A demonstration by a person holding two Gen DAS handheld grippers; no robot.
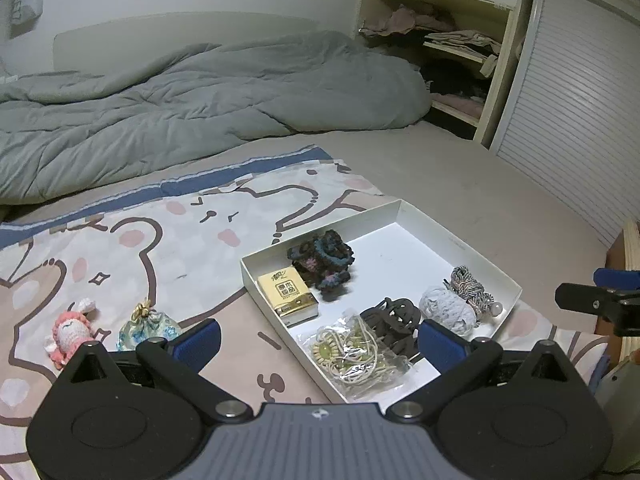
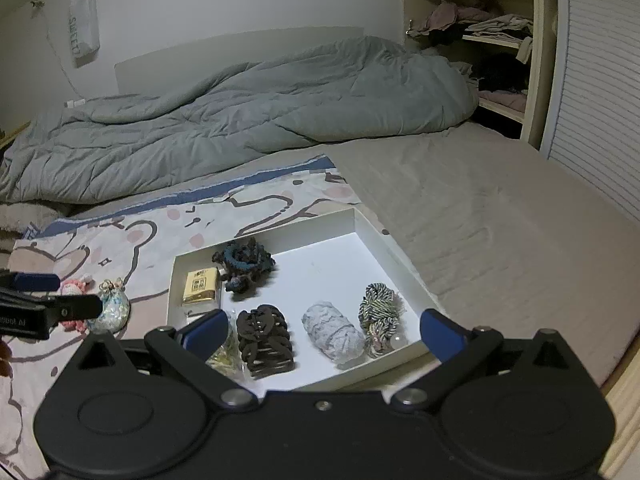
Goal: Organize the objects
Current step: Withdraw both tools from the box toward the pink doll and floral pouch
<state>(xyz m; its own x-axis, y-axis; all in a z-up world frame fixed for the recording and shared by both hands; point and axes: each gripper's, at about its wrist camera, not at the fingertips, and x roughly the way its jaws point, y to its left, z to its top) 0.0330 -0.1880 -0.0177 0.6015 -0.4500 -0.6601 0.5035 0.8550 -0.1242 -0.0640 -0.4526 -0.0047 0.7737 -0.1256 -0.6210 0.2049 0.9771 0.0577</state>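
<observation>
A white shallow box (image 1: 460,246) (image 2: 396,254) lies on the patterned sheet. In it are a dark crochet piece (image 1: 324,262) (image 2: 244,262), a gold tissue pack (image 1: 286,294) (image 2: 200,286), a dark hair claw (image 1: 394,320) (image 2: 264,340), a grey yarn ball (image 1: 448,310) (image 2: 334,334), a braided cord (image 1: 470,286) (image 2: 380,312) and a clear bag of beads (image 1: 352,354). A pink doll (image 1: 70,334) (image 2: 74,286) and a floral pouch (image 1: 148,328) (image 2: 114,308) lie left of the box. My left gripper (image 1: 320,340) and right gripper (image 2: 322,330) are open and empty, hovering over the box's near edge.
A grey duvet (image 1: 180,96) is bunched across the far half of the bed. Open shelves with folded clothes (image 1: 456,52) and a slatted door (image 1: 572,112) stand at the right. Bare mattress (image 2: 480,208) lies right of the box.
</observation>
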